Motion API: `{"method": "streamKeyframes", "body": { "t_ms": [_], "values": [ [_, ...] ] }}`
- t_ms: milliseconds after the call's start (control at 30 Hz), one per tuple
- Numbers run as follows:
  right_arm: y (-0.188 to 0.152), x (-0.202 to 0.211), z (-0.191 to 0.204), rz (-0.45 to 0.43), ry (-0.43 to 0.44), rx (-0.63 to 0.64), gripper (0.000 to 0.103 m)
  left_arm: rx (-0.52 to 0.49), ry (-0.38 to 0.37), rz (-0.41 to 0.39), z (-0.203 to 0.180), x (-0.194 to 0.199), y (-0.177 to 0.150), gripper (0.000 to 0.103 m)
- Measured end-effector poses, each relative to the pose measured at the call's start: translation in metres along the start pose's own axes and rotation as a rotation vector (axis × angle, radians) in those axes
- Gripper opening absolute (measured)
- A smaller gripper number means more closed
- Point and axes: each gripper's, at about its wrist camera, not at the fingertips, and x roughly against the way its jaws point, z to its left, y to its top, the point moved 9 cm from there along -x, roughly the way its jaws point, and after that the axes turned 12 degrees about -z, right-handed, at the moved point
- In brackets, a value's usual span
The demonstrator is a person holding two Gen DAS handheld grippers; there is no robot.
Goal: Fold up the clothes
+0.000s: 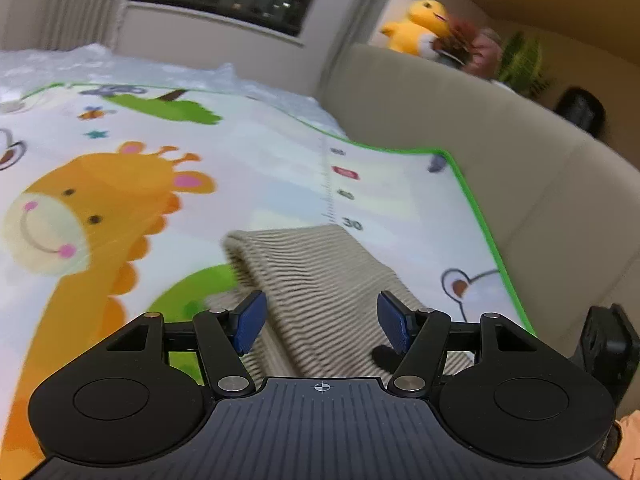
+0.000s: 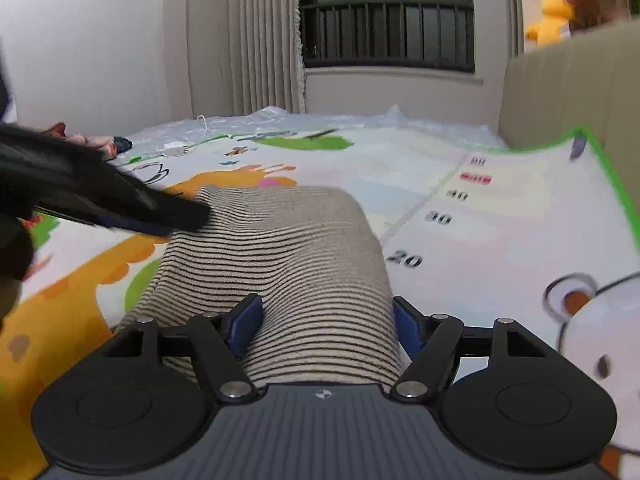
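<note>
On my left, my left gripper [image 1: 322, 322] hovers spread and empty above the striped garment [image 1: 320, 280] on the giraffe mat [image 1: 120, 208], while on my right my right gripper [image 2: 326, 326] straddles its folded bulk, pads wide, so I judge folding partly done, tidying left.

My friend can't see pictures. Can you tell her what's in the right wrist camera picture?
A striped cloth, folded, lies on a play mat with cartoon animals, running between the open jaws of the right gripper. The left gripper reaches in from the left to the cloth's far corner. Behind are a curtain and a dark window.
</note>
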Motion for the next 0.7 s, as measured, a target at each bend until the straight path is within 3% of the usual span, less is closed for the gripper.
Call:
{"method": "streamKeyframes", "body": {
  "t_ms": [33, 100, 167, 267, 433, 533, 600, 700],
  "values": [
    [0.003, 0.008, 0.003, -0.025, 0.002, 0.023, 0.071, -0.009, 0.013, 0.019, 0.001, -0.007, -0.005, 0.065],
    [0.009, 0.025, 0.015, -0.074, 0.051, 0.079, 0.054, -0.026, 0.059, 0.065, 0.008, -0.02, -0.018, 0.063],
    [0.007, 0.034, 0.031, -0.069, 0.121, 0.113, 0.047, 0.0, 0.085, 0.093, 0.022, -0.029, -0.031, 0.07],
    [-0.013, 0.027, 0.052, 0.01, 0.201, 0.109, 0.043, 0.087, 0.071, 0.097, 0.035, -0.029, -0.038, 0.073],
    [-0.016, 0.022, 0.059, 0.029, 0.248, 0.078, 0.044, 0.068, 0.084, 0.095, 0.041, -0.025, -0.041, 0.074],
    [-0.006, 0.029, 0.048, 0.05, 0.305, 0.015, 0.052, 0.083, 0.076, 0.097, 0.046, -0.022, -0.043, 0.08],
    [0.004, 0.037, 0.034, 0.057, 0.336, -0.049, 0.069, 0.087, 0.073, 0.094, 0.047, -0.02, -0.044, 0.08],
    [0.016, 0.046, 0.008, 0.054, 0.322, -0.133, 0.083, 0.092, 0.07, 0.093, 0.047, -0.019, -0.045, 0.081]
  ]
}}
